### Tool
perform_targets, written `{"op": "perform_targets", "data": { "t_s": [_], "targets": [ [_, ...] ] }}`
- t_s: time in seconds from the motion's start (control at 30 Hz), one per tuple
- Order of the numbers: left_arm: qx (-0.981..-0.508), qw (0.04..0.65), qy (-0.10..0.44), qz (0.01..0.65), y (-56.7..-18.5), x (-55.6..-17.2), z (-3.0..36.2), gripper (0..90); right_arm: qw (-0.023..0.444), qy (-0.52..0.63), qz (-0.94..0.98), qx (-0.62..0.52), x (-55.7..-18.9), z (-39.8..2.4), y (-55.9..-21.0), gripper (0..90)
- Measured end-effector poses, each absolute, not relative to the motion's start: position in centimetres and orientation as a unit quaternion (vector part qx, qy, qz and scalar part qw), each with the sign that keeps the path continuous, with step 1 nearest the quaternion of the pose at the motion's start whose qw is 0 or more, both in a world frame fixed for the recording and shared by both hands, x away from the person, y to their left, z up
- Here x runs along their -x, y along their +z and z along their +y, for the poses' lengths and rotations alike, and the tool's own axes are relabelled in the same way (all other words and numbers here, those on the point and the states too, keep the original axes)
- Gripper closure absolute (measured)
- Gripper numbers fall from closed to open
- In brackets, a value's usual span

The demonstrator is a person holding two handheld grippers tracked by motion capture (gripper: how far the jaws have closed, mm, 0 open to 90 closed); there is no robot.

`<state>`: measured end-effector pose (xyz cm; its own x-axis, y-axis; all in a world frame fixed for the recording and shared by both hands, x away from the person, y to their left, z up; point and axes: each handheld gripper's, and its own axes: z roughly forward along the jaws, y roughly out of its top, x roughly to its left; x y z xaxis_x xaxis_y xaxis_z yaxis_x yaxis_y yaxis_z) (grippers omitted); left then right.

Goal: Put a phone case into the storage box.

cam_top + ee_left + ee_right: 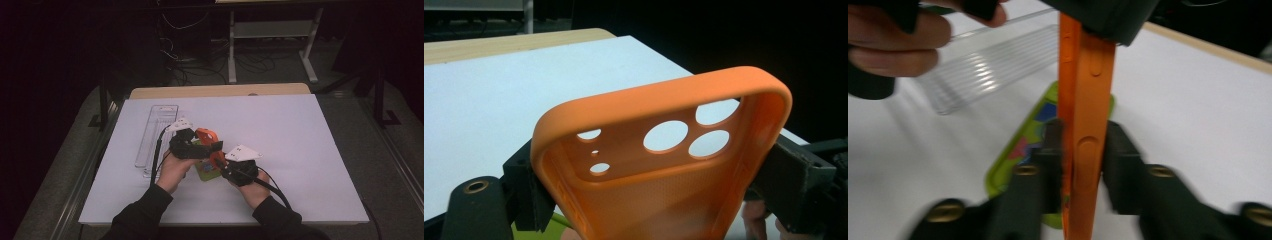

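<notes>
Across the white table top (pixel 300 150), one clear plastic tray (pixel 156 132) lay at the left, one orange phone case (pixel 207 136) was held up near the middle, and one green phone-shaped object (pixel 206 171) with a colourful face lay flat beneath it. Two hand-held grippers were in use, one per hand.

At the left, the person's left hand (pixel 172 170) came in from the bottom edge, forearm angled inward, carrying the left gripper (pixel 192 144). In the left gripper view its jaws stood on either side of the case (pixel 664 165), one against each long edge, clamped across the width; the camera holes pointed up and away, three large and three small.

Farther right, the right hand (pixel 255 190) held the right gripper (pixel 220 159) turned toward the left one. In the right gripper view the case (pixel 1085 125) stood edge-on between the two black jaws, which sat just beside it; the picture was blurred, and a narrow gap seemed to show at each pad, so the grip looked released. The green object (pixel 1013 165) lay on the table behind the case.
</notes>
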<state>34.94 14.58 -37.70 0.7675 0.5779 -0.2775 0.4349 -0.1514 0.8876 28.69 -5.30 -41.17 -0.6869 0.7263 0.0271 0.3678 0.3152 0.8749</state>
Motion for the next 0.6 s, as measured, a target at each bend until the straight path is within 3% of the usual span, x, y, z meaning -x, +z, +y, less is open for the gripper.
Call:
{"op": "perform_targets", "data": {
  "t_s": [0.1,0.4,0.6],
  "targets": [
    [-0.753,0.559,0.064,0.341,-37.6,-34.9,14.6,16.0,0.167,0.474,0.797,-0.336,-28.9,-5.8,-41.0,41.4],
    [-0.755,0.557,0.070,0.339,-37.6,-34.8,14.7,16.0,0.126,0.479,0.801,-0.337,-29.9,-9.2,-40.6,16.2],
    [-0.754,0.560,0.066,0.337,-37.6,-34.8,14.5,16.0,0.127,0.479,0.794,-0.353,-30.3,-11.7,-40.7,7.7]
  ]
}}
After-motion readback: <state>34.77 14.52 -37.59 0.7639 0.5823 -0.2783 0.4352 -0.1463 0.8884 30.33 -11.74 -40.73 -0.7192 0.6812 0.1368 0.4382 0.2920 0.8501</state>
